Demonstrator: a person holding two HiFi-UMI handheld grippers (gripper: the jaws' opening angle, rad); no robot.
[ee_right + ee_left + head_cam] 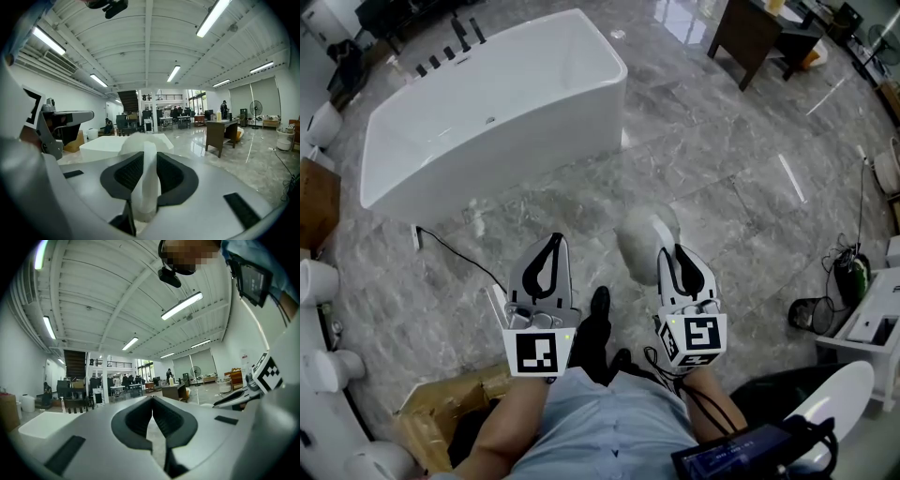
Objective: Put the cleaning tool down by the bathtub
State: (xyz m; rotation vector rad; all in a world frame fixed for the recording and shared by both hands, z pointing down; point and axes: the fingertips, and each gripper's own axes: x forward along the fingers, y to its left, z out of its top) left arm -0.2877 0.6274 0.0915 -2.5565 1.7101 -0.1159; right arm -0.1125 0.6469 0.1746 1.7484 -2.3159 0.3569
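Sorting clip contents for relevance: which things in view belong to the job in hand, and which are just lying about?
Job in hand:
- cleaning tool, clamped in the right gripper
- white bathtub

Lying about:
- dark wooden desk
- cardboard box
- black cable on the floor

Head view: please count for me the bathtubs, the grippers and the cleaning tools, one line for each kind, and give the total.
Bathtubs: 1, the white bathtub
Grippers: 2, the left gripper and the right gripper
Cleaning tools: 1, the white cleaning tool, held by the right gripper
Total: 4
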